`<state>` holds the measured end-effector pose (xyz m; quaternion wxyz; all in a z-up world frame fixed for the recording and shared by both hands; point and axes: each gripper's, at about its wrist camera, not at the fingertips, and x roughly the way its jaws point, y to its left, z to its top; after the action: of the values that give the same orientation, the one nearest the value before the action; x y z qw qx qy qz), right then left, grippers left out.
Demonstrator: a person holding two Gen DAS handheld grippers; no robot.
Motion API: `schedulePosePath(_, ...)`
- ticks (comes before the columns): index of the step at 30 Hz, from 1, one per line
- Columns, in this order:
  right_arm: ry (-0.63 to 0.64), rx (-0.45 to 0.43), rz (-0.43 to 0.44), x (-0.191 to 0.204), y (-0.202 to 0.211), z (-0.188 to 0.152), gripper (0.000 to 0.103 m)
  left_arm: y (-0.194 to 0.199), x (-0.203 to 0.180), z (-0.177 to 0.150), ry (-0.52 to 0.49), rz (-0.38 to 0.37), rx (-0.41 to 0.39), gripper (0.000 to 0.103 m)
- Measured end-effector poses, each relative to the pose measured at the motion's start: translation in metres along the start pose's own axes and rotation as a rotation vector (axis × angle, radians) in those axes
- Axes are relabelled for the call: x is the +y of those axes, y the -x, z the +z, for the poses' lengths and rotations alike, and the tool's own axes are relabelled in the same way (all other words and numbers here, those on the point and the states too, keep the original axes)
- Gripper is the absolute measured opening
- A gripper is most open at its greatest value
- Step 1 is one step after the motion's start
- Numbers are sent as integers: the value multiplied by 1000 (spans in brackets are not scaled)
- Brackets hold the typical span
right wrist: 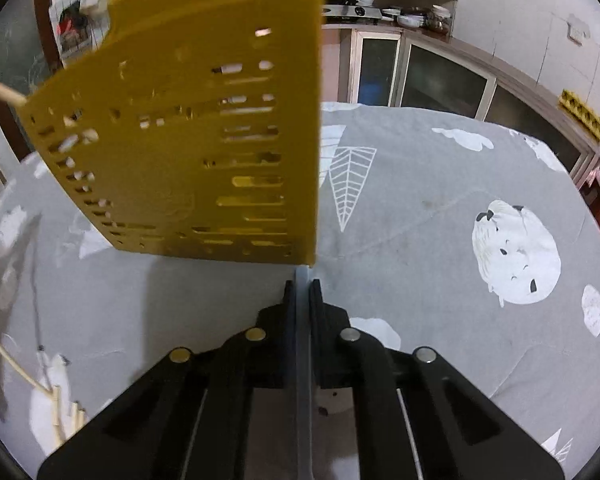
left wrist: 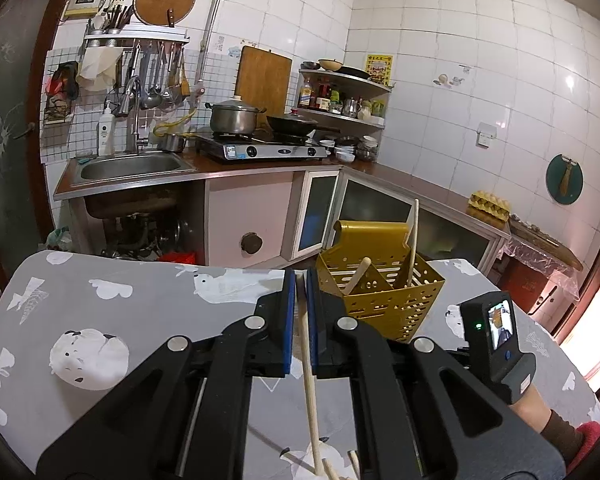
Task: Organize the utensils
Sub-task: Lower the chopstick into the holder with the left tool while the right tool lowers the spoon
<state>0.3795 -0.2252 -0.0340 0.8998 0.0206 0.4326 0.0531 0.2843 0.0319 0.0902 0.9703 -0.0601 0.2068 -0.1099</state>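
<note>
**A:** What's in front of you?

**B:** The worktop [left wrist: 140, 320], under a grey cloth with white animal prints; my own rig hides its near edge in both views. On it stands the yellow slotted utensil holder [left wrist: 384, 296], upright. From my right wrist its side wall fills the upper left and is blurred; the top is cut off by the frame.

**A:** Anything inside it?

**B:** Two pale wooden handles: one leaning in the front compartment [left wrist: 356, 276], one taller stick [left wrist: 413, 240] at the back. Their lower ends are hidden behind the walls.

**A:** Left fingers?

**B:** My left gripper [left wrist: 300, 280] is pinched tight on a thin wooden utensil [left wrist: 310, 384], just left of the holder. The handle runs down toward me; its tip between the pads is hard to make out. More wooden pieces [left wrist: 332, 468] lie on the cloth below, cut off at the bottom edge.

**A:** Right?

**B:** My right gripper [right wrist: 302, 284] is closed, nothing gripped, tips by the holder's lower corner. Touching it? Can't tell.
</note>
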Motion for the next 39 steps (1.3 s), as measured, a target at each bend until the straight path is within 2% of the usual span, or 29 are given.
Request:
schedulePosePath(6,-48,-109,33,-8,44,-5,7,4,-8,-3,-16,-11,-8,4)
schedulePosePath(14,-50,-349,49,-8,116,-16,7,17,-12,-2,-13,-23,-30,3)
schedulePosePath(18,-27,-449,30,-6,138,-14,7,28,-16,-1,-19,-24,-54,3)
schedulePosePath(30,-34,-548,33,-12,168,-10,7,54,-22,5,-30,-22,-101,3)
schedulePosePath(39,-23,-613,44,-6,198,11,7,74,-38,28,-54,-37,-161,3)
